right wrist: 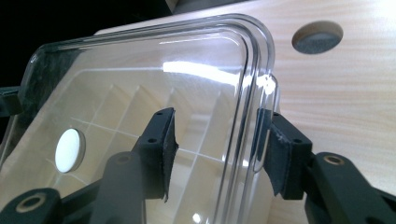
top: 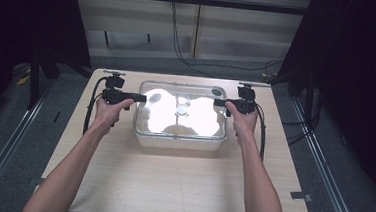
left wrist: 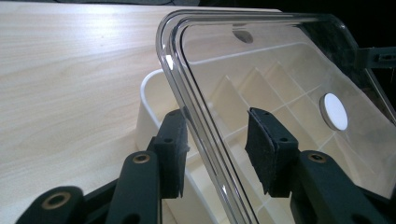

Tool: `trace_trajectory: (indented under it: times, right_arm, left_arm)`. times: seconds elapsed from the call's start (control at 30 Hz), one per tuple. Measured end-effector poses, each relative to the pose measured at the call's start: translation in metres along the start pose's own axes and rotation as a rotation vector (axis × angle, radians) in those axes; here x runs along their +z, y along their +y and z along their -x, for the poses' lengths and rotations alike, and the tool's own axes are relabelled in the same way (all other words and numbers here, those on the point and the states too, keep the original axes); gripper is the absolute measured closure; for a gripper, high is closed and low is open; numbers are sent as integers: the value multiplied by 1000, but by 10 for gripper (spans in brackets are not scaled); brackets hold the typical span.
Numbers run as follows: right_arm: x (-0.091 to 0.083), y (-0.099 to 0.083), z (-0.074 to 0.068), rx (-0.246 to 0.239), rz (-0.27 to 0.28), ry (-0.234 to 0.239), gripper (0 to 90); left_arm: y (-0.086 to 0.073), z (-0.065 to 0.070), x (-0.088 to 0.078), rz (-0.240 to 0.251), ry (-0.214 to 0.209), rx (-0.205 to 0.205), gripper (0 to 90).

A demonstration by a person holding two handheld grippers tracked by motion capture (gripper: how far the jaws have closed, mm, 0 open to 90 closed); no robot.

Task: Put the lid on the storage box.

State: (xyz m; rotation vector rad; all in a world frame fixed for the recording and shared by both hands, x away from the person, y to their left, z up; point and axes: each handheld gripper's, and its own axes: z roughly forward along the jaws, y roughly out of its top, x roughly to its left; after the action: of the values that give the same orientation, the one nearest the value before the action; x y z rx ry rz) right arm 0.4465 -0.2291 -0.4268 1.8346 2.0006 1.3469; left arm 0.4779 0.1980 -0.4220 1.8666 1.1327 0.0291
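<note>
- In the left gripper view, the left gripper (left wrist: 218, 154) had its two black jaws parted, one on each side of the rim of a clear lid (left wrist: 280, 84); the lid's edge ran between the pads with a gap on either side, most plainly on the inner one.
- In the right gripper view, the right gripper (right wrist: 215, 149) stood the same way: jaws apart, straddling the lid's rim near a rounded corner, the outer pad close against the rim's outer face and the inner pad clear of it above the transparent panel.
- The lid carried a small white round disc (left wrist: 336, 112) at its middle, seen in both gripper views.
- Through and under the lid lay a cream-white box (left wrist: 154, 107) split by thin walls into compartments; the left gripper view showed the lid tilted up off the box's near wall.
- In the high view the box (top: 178, 138) sat in the middle of the far half of a pale wooden table (top: 170, 185), glare whitening the lid.
- The left hand (top: 106, 111) and the right hand (top: 242, 121) held the grippers at the box's opposite short ends, forearms reaching in from the near edge.
- A round hole (right wrist: 317, 37) pierced the tabletop beyond the lid's corner.
</note>
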Motion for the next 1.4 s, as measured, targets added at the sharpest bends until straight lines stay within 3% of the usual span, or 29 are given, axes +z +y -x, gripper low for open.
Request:
trace_trajectory:
  times: [0.17, 0.23, 0.27, 0.33, 0.7, 0.8, 0.87, 1.0, 1.17, 1.4]
  right_arm:
    - [6, -2, 2, 2, -15, -25, 465]
    - [8, -2, 1, -12, -28, -56, 442]
    - [12, -4, 0, -22, -39, -84, 427]
    - [16, -5, 0, -7, -31, -94, 421]
    - [21, -8, -2, -21, -37, -114, 386]
    - [21, -8, -3, -20, -41, -116, 376]
    - [20, -8, -1, -20, -46, -98, 347]
    - [16, -9, -1, -24, -36, -87, 318]
    - [9, -13, 2, -27, -22, -81, 294]
    - [-12, -20, -3, -67, 22, -73, 288]
  left_arm:
    - [-6, -6, 8, -13, 1, -21, 577]
    - [-8, -8, 10, -11, -3, -40, 575]
    - [-9, -8, 10, -23, -3, -31, 575]
    - [-10, -9, 12, -25, 7, -40, 569]
    - [-12, -14, 15, -35, -6, -66, 553]
    - [-13, -13, 16, -43, 2, -54, 544]
    - [-14, -11, 15, -55, 36, -34, 485]
    - [-15, -11, 10, -54, 47, -23, 439]
    - [-15, -11, -4, -18, 49, -39, 381]
    - [-23, 1, -22, -24, 32, 16, 346]
